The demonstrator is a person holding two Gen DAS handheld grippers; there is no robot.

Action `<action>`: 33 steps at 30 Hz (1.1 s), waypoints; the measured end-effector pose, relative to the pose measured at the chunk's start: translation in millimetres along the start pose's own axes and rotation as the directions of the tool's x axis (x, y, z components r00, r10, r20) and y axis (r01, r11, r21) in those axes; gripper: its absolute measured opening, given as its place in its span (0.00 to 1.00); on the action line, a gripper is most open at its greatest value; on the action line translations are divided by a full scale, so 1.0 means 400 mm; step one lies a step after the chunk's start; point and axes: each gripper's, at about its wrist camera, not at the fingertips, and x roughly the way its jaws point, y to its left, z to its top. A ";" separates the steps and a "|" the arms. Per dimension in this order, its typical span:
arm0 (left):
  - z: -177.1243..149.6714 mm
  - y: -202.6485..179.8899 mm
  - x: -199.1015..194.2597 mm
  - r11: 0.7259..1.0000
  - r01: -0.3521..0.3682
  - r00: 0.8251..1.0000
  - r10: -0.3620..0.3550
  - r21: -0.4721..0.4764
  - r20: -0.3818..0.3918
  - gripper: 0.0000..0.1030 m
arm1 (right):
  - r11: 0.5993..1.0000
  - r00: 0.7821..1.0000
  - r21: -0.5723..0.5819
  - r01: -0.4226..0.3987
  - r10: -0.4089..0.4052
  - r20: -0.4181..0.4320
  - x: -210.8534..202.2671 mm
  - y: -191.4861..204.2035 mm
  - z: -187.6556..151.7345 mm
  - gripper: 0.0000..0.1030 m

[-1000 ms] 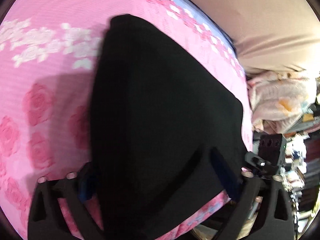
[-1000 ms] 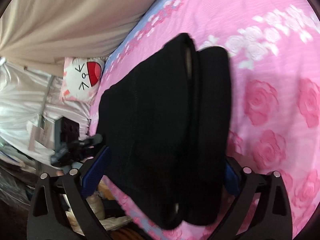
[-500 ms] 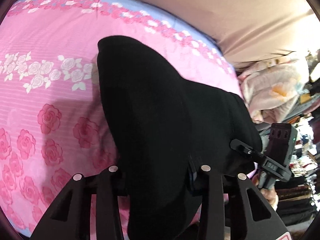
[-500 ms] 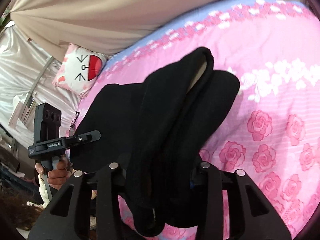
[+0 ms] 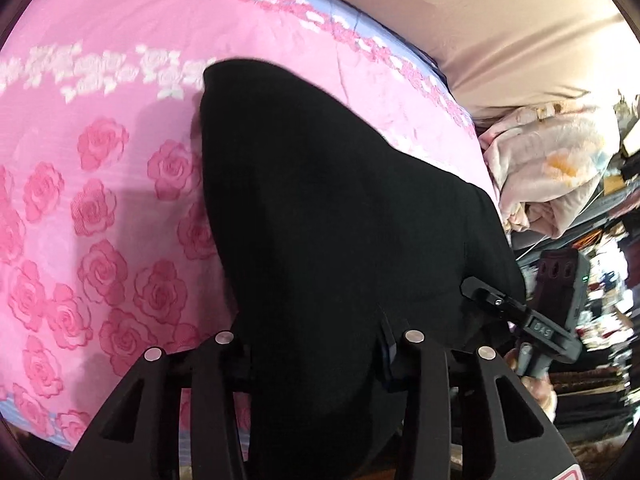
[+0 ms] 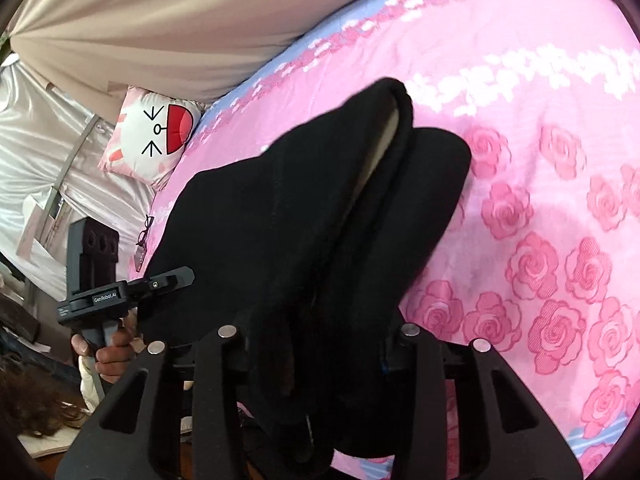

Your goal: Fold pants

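Note:
Black pants lie partly on a pink rose-print bed, their near end lifted toward both cameras. My left gripper is shut on the near edge of the pants. My right gripper is shut on the pants too, holding bunched layers with a pale lining showing in the fold. The far end rests on the sheet. The right gripper also shows in the left wrist view, and the left gripper in the right wrist view, each beside the cloth's edge.
A beige curtain hangs behind the bed. A white cartoon-face pillow lies at the bed's left end. A pale floral blanket and cluttered shelves stand past the right end. The bed's front edge is just below the grippers.
Both grippers went from open around the pants to shut on the near edge, then lifted and pulled it back toward the cameras. The far end stayed on the bed.

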 end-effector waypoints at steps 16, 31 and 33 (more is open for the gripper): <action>0.275 -0.243 -0.261 0.939 -0.108 0.923 -0.026 0.325 0.383 0.34 | 0.946 0.956 -0.322 0.037 0.061 0.288 -0.191 0.252 0.312 0.34; 0.720 -0.113 0.074 0.917 -0.268 0.890 0.119 0.294 0.440 0.34 | 0.983 0.962 -0.179 0.046 0.005 0.274 0.191 0.055 0.715 0.34; 0.747 -0.086 0.127 0.917 -0.280 0.895 0.142 0.284 0.423 0.34 | 0.989 0.963 -0.141 0.039 0.000 0.268 0.243 0.017 0.733 0.34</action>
